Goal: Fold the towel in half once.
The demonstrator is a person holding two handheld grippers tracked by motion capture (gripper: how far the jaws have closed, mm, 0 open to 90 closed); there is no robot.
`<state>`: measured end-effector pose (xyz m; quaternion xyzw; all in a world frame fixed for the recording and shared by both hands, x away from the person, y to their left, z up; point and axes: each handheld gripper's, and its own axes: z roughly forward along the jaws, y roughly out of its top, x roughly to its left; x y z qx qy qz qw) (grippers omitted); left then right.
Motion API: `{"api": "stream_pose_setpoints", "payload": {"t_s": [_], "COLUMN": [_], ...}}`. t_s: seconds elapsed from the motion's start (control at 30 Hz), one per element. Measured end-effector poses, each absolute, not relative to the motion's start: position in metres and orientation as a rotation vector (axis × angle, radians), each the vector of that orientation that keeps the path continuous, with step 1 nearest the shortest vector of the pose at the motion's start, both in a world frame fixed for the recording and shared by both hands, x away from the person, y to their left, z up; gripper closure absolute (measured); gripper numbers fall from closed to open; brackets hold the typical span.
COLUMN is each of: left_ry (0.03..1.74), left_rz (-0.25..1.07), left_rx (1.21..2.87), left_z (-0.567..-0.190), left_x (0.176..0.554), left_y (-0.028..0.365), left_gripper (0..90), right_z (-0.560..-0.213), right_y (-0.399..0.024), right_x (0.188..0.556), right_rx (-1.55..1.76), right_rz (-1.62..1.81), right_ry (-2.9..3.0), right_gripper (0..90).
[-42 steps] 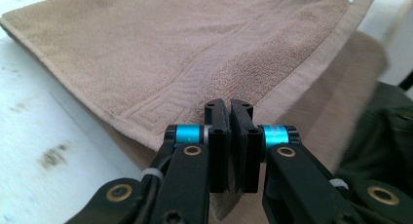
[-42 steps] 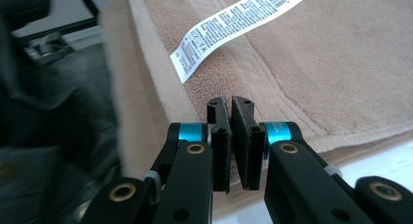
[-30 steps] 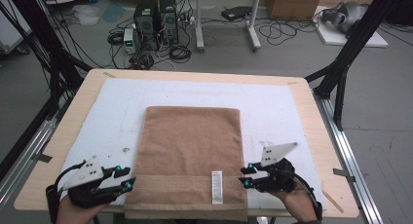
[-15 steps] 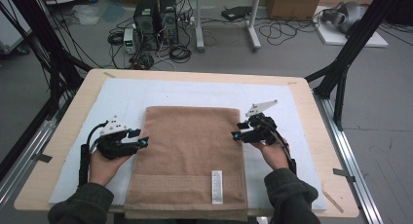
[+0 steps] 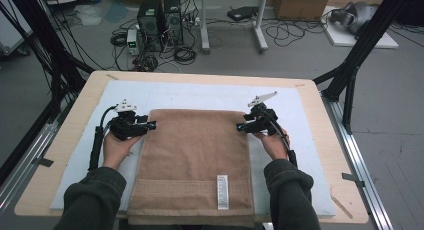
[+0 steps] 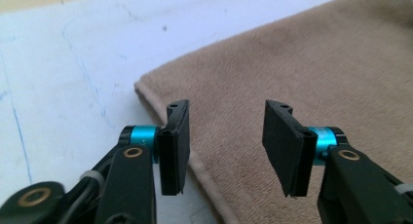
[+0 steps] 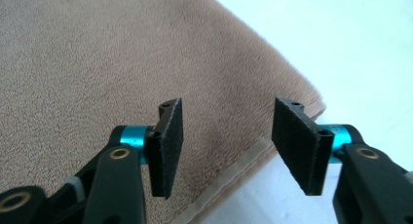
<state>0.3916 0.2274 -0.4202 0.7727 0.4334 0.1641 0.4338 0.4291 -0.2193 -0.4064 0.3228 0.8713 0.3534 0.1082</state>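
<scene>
- Towel [image 5: 196,160], brown and folded into a long rectangle, lay flat on the white mat [image 5: 200,92] in the middle of the table [image 5: 65,125]; its near end with the white label [image 5: 222,192] reached the table's near edge, and its far end stopped well short of the mat's far edge.
- Left gripper [image 5: 150,124] sat at the towel's far left corner and the right gripper [image 5: 240,127] at the far right corner, each pointing inward across a side hem, probably so that both corners could be pinched together and lifted evenly.
- Left gripper's jaws had just been opening and stood about half apart. In the left gripper view [image 6: 226,148] the hem [image 6: 165,114] ran between the pads [image 6: 174,148], but neither pad pressed on cloth, so nothing was held.
- Right gripper's jaws had likewise just been opening, a little wider. In the right gripper view [image 7: 238,148] the towel's edge [image 7: 292,90] and corner lay between the pads [image 7: 166,148], untouched.
- Both grippers appeared low over the mat, likely so a lower pad could slide under the hem.
- Bare mat stretched beyond the far edge and along both sides, leaving open room to draw the corners toward the near end. Nothing else lay on the table to snag.
</scene>
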Motion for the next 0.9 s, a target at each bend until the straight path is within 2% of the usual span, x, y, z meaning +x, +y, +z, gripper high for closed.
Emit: {"api": "stream_pose_setpoints", "payload": {"t_s": [0.17,0.37,0.43,0.47,0.5,0.57,0.63,0.73,0.83,0.9], "left_ry": [1.131,1.182,1.178,1.16,1.164,1.178,1.191,1.185,1.159,1.153], "left_rz": [0.44,0.399,0.388,0.363,0.343,0.314,0.309,0.387,0.481,0.496], "left_rx": [1.992,2.029,2.015,2.015,1.997,1.973,1.964,1.925,1.869,1.85], "left_z": [-0.429,-0.442,-0.443,-0.443,-0.443,-0.444,-0.443,-0.436,-0.422,-0.412], "left_x": [0.396,0.403,0.403,0.404,0.404,0.407,0.409,0.41,0.414,0.419], "left_y": [0.227,0.225,0.224,0.224,0.222,0.221,0.222,0.22,0.217,0.217], "left_gripper": [44.7,45.9,51.6,60.1,69.8,81.2,83.2,84.1,84.2,84.2], "right_z": [-0.417,-0.43,-0.433,-0.433,-0.434,-0.434,-0.433,-0.424,-0.405,-0.391], "right_y": [-0.223,-0.22,-0.221,-0.221,-0.222,-0.222,-0.221,-0.223,-0.221,-0.219], "right_x": [0.428,0.432,0.434,0.434,0.435,0.437,0.438,0.44,0.446,0.45], "right_rx": [0.99,1.038,1.056,1.063,1.059,1.049,1.022,0.997,0.99,0.962], "right_rz": [0.99,0.916,0.952,0.971,1.001,1.062,1.051,1.043,1.041,1.038], "right_ry": [2.561,2.611,2.617,2.622,2.635,2.692,2.701,2.65,2.583,2.543], "right_gripper": [42.3,45.2,50.8,56.6,65.2,80.3,82.2,82.9,82.9,82.9]}}
